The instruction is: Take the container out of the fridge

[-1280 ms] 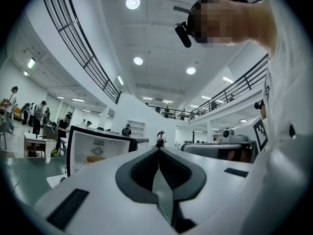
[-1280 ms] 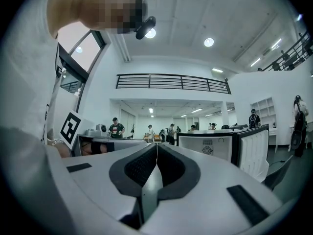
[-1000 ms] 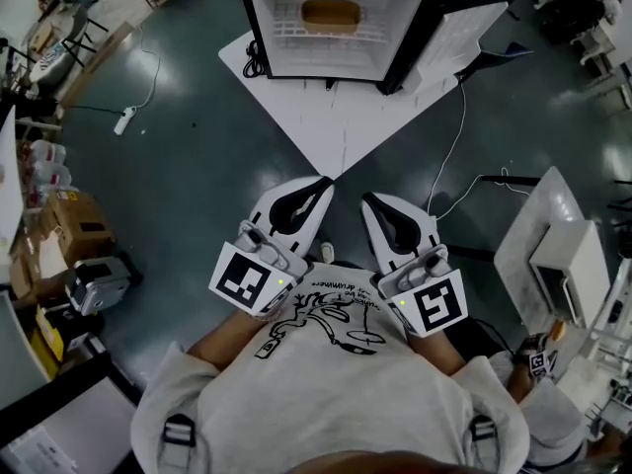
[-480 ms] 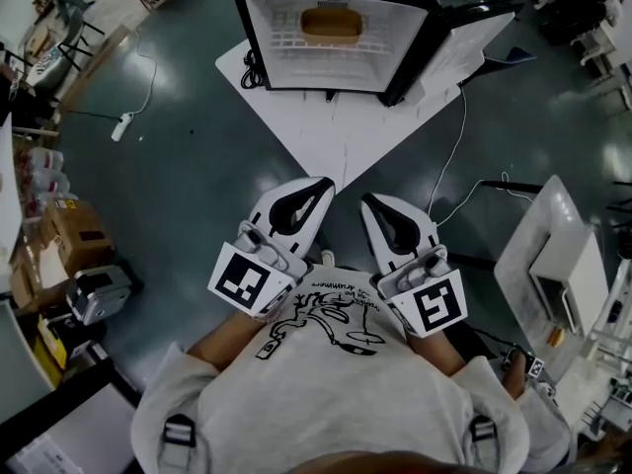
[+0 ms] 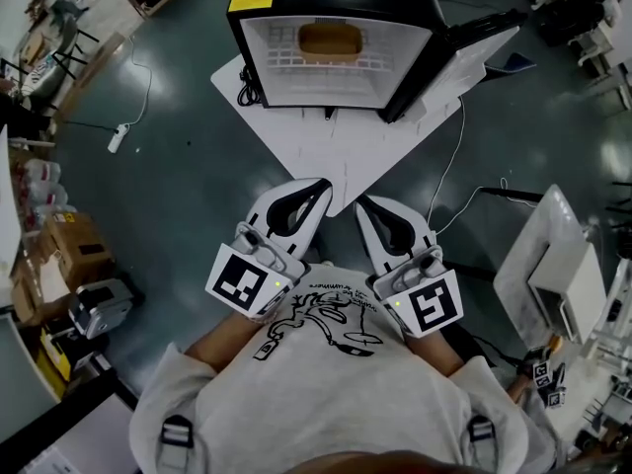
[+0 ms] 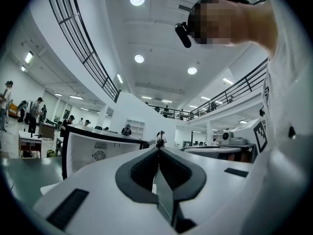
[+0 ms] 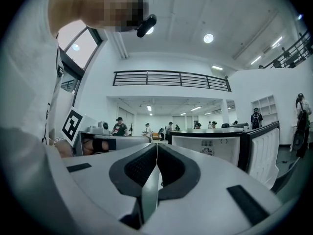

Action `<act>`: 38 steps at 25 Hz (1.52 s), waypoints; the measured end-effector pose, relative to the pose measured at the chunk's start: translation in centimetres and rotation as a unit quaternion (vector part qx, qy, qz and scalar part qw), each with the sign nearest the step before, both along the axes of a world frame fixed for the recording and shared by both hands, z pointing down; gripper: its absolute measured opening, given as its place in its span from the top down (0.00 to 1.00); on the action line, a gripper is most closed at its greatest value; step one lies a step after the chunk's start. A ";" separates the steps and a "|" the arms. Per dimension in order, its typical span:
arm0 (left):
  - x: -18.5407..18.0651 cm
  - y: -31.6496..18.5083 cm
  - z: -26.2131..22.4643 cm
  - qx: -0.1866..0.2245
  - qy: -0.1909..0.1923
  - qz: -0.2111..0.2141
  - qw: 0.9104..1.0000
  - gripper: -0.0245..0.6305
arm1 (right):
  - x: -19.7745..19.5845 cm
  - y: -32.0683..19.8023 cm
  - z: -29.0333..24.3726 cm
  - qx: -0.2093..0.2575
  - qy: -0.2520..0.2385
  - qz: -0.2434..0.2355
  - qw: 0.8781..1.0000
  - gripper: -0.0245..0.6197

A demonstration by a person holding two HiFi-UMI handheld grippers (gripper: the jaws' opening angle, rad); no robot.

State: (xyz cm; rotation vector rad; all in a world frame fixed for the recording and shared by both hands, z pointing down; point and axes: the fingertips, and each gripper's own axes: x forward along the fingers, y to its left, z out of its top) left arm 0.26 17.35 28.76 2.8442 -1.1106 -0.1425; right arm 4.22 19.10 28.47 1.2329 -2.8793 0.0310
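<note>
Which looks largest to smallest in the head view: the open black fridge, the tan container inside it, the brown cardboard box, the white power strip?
1. open black fridge
2. brown cardboard box and tan container: alike, and at different distances, so unranked
3. white power strip

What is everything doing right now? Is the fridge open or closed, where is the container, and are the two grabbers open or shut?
fridge: open, standing on the floor ahead of the person.
fridge door: swung wide open to the right.
container: inside the fridge, not held.
left gripper: jaws shut, nothing between them, well short of the fridge.
right gripper: jaws shut, nothing between them, well short of the fridge.
</note>
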 end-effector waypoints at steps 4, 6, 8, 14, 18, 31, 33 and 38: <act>-0.4 -2.3 -0.1 0.000 0.002 0.001 1.000 0.94 | -0.4 -2.3 -0.1 0.000 -0.001 0.003 1.000 0.92; -0.6 -3.5 0.0 0.000 0.001 0.003 1.000 0.93 | -0.6 -3.5 -0.1 0.002 0.000 0.004 1.000 0.92; -0.9 -4.7 0.0 0.000 0.001 0.003 1.000 0.93 | -0.8 -4.7 -0.1 0.002 0.000 0.005 1.000 0.92; -1.6 -8.5 0.0 0.001 0.002 0.009 1.000 0.93 | -1.7 -8.3 -0.1 0.001 0.001 0.010 1.000 0.92; -2.1 -11.0 0.0 0.002 0.003 0.013 1.000 0.93 | -2.3 -10.7 0.1 0.000 0.004 0.011 1.000 0.92; -4.2 -18.0 0.7 -0.004 0.009 0.017 1.000 0.93 | -4.4 -17.9 0.5 -0.001 0.011 0.015 1.000 0.92; -4.5 -18.8 0.9 -0.006 0.010 0.020 1.000 0.93 | -4.8 -18.8 0.6 -0.003 0.011 0.017 1.000 0.92; -5.0 -20.4 1.2 -0.009 0.009 0.029 0.999 0.93 | -5.4 -20.6 0.8 -0.005 0.011 0.023 1.000 0.92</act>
